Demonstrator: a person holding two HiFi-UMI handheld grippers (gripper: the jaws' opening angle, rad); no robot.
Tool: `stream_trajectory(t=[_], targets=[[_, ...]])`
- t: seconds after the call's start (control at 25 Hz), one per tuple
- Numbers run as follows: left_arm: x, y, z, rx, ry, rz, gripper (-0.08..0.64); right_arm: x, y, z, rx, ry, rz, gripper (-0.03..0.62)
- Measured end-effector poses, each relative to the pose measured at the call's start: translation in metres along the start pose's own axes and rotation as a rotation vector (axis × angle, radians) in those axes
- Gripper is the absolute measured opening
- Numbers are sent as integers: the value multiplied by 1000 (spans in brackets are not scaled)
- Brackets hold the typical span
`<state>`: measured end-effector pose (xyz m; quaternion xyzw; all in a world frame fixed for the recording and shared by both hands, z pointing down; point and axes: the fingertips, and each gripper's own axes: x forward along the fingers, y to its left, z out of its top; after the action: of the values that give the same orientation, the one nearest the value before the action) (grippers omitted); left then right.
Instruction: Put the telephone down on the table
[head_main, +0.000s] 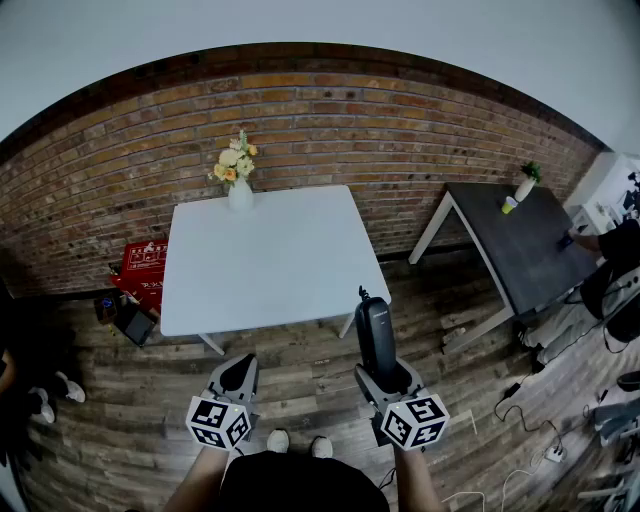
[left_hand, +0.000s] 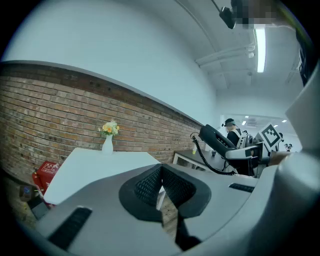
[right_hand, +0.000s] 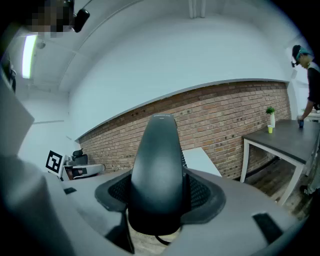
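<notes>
A black telephone handset (head_main: 374, 330) stands upright between the jaws of my right gripper (head_main: 384, 376), which is shut on it above the wooden floor, just off the near right corner of the white table (head_main: 270, 262). In the right gripper view the telephone (right_hand: 159, 170) fills the gap between the pads (right_hand: 202, 192). From the left gripper view the telephone (left_hand: 217, 140) shows with its coiled cord hanging down. My left gripper (head_main: 238, 373) hovers in front of the table's near edge, shut, with nothing in it; its pads (left_hand: 145, 185) meet at the tip.
A white vase of flowers (head_main: 239, 188) stands at the table's far edge by the brick wall. A dark table (head_main: 520, 245) with a small plant is at the right, with a person (head_main: 612, 262) beside it. A red box (head_main: 145, 264) and cables (head_main: 530, 440) lie on the floor.
</notes>
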<state>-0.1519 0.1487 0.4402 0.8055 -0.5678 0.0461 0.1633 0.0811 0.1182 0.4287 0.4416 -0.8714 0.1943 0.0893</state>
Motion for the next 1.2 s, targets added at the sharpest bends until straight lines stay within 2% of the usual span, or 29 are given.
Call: stream_trajectory(t=[0.68,1.2], targets=[[7,-10,1,2,-1,-8,12,-2,-4,4,-4,-9,17,278],[14,-47,-13,0,11,9,12,-14,-26,-10,-14,34,43,278]])
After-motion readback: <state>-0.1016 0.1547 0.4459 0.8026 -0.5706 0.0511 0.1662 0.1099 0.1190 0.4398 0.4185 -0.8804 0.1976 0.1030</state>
